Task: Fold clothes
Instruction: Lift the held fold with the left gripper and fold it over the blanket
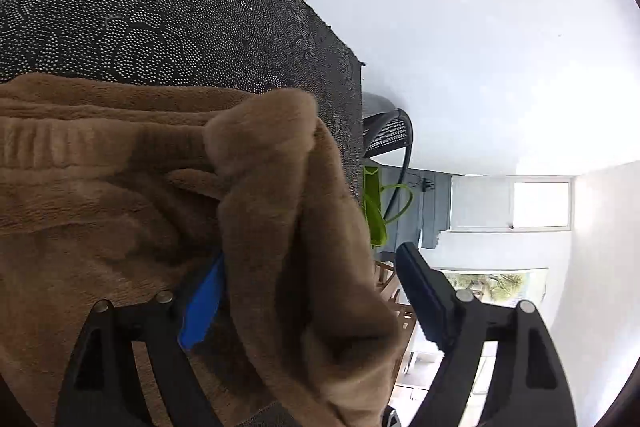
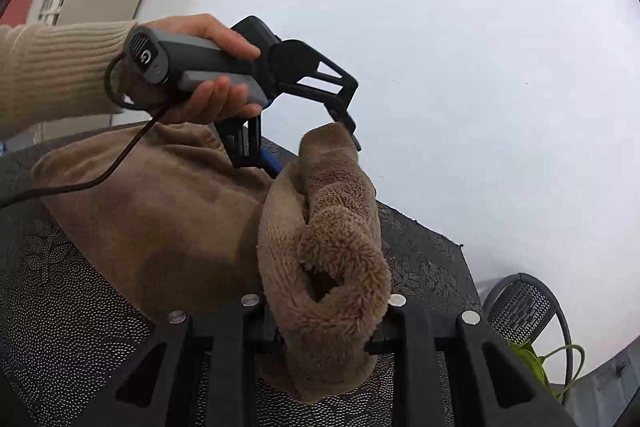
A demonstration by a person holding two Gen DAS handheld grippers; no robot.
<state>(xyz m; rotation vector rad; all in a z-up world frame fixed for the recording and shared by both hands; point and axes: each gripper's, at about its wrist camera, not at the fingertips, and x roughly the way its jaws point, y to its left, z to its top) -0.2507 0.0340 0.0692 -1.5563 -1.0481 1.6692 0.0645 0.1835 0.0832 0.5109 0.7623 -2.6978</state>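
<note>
Fleece fills the bottom of my right-hand view: my right gripper (image 2: pixel 320 343) is pinching a rolled edge of the brown fleece garment (image 2: pixel 168 223), pads pressed into the pile on both sides. The rest of the garment lies spread on the dark patterned tablecloth (image 2: pixel 60 307), near the table's corner. My left gripper (image 1: pixel 308 291) is spread wide — the same raised fold sits between its fingers, and the far finger stands clear of the cloth, so that side holds nothing. My left hand (image 2: pixel 208 67) carries it just above the fabric.

With only one pinch on it, the fold could slump or untwist as I carry it across, since the pile is thick and springy. The grip is on a bunched roll rather than a flat hem, so a layer may slip out and leave the crease crooked. Pulling toward the table's corner could also drag the whole garment — maybe the tablecloth too — over the edge.
</note>
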